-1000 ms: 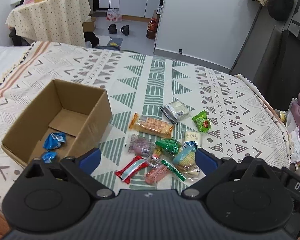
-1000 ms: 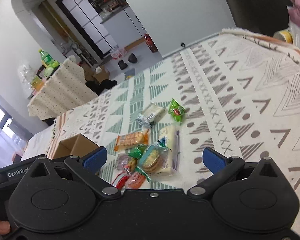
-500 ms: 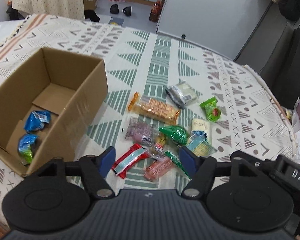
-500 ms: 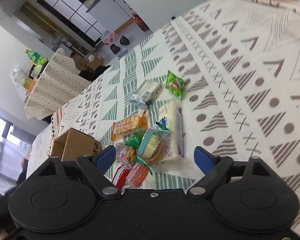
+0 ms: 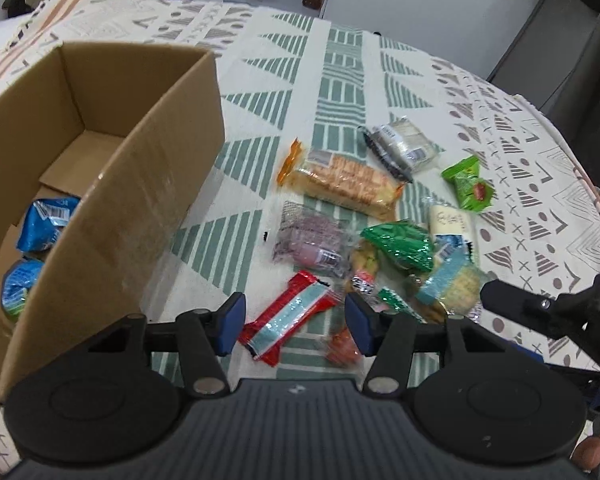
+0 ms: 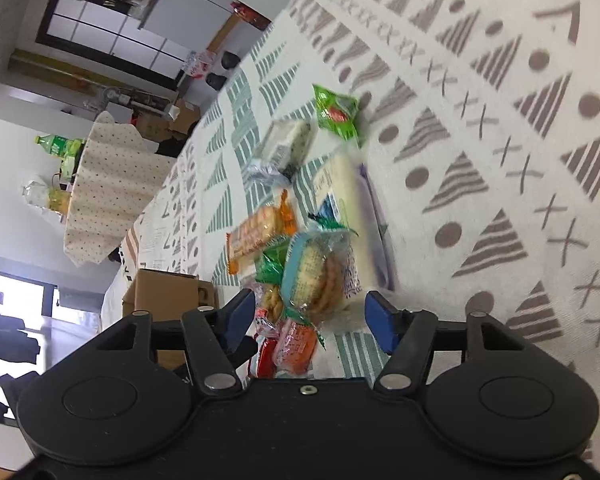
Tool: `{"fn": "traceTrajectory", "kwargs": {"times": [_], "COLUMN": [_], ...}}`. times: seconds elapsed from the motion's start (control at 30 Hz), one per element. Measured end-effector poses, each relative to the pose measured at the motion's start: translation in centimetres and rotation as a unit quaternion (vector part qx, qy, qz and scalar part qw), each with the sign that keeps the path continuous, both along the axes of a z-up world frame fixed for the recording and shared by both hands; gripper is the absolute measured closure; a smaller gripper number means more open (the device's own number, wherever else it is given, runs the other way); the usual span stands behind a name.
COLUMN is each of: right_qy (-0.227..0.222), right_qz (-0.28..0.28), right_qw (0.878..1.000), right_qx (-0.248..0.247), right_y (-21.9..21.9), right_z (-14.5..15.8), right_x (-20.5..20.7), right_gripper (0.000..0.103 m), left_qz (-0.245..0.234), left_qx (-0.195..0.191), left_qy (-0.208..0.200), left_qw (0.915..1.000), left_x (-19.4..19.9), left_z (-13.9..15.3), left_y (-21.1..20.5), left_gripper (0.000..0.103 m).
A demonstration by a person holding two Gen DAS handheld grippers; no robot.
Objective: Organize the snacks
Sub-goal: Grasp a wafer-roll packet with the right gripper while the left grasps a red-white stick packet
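Both pairs of fingers stand apart and hold nothing. Between the blue fingers of the left gripper lies a red snack bar with a pale blue stripe, flat on the patterned cloth; whether the fingers touch it, I cannot tell. Just beside the right finger lies a small orange packet. The right gripper has its fingers on either side of the near end of a clear cookie packet with a light blue band, which rests on a long cream-coloured pack. Farther out lie a green foil packet, a purple packet, an orange cracker pack, a grey wrapped pack and a small green candy packet. Left of the snacks stands an open cardboard box with two blue packets inside.
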State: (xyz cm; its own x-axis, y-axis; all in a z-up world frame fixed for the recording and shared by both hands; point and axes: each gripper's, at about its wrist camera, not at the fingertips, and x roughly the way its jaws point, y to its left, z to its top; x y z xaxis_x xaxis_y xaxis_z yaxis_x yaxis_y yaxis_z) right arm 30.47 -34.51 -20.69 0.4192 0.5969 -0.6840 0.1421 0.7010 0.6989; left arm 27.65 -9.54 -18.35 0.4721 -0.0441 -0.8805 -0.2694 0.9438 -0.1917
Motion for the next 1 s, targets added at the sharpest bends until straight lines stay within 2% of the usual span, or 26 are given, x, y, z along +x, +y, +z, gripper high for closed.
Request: {"fn": "traceTrajectory", "kwargs": {"times": [0.2,0.37,0.43,0.47,0.5,0.53,0.6,0.7,0.8,1.0], "right_qy": [0.013,0.024,0.028,0.029,0.031,0.032,0.031,0.018,-0.004,-0.021], "right_qz": [0.010,-0.007,-0.021,-0.029,-0.037,-0.043,-0.051,-0.048,-0.035,-0.017], "right_qw": [1.000,0.999,0.999,0.999,0.998,0.998,0.997,0.998,0.999,0.999], "right_qx": [0.010,0.025,0.028,0.031,0.035,0.040,0.046,0.041,0.041,0.038], "right_y": [1.3,1.2,0.9,0.7,0.5,0.3,0.0,0.1,0.4,1.2], "right_z": [-1.1,-2.1,-2.4,-2.5,-2.6,-2.7,-2.8,-2.3,-1.3,0.0], "right_x": [0.7,0.9,1.0,1.0,1.0,0.9,0.7,0.6,0.3,0.1], "right_gripper": [0.044,0.044,0.048,0.053,0.065,0.073,0.081,0.086,0.089,0.090], "left_qz": [-0.004,-0.008,-0.013,-0.015,-0.016,-0.018,-0.021,-0.023,-0.024,-0.021], "left_qx": [0.002,0.004,0.010,0.011,0.010,0.009,0.010,0.002,-0.001,0.000], "left_qy": [0.008,0.008,0.007,0.006,0.005,0.005,0.009,0.011,0.009,-0.009], "left_qw": [1.0000,0.9999,0.9998,0.9998,0.9998,0.9998,0.9997,0.9997,0.9997,0.9997], "left_x": [0.7,0.9,0.8,0.8,0.7,0.6,0.4,0.1,-0.2,-1.0], "left_z": [-1.2,-2.0,-2.1,-2.1,-2.1,-2.1,-2.2,-2.0,-1.6,0.2], "left_y": [0.3,0.2,0.0,-0.2,-0.2,-0.3,-0.4,-0.4,-0.5,-0.6], "left_gripper": [0.049,0.049,0.049,0.049,0.050,0.057,0.068,0.082,0.083,0.083]}}
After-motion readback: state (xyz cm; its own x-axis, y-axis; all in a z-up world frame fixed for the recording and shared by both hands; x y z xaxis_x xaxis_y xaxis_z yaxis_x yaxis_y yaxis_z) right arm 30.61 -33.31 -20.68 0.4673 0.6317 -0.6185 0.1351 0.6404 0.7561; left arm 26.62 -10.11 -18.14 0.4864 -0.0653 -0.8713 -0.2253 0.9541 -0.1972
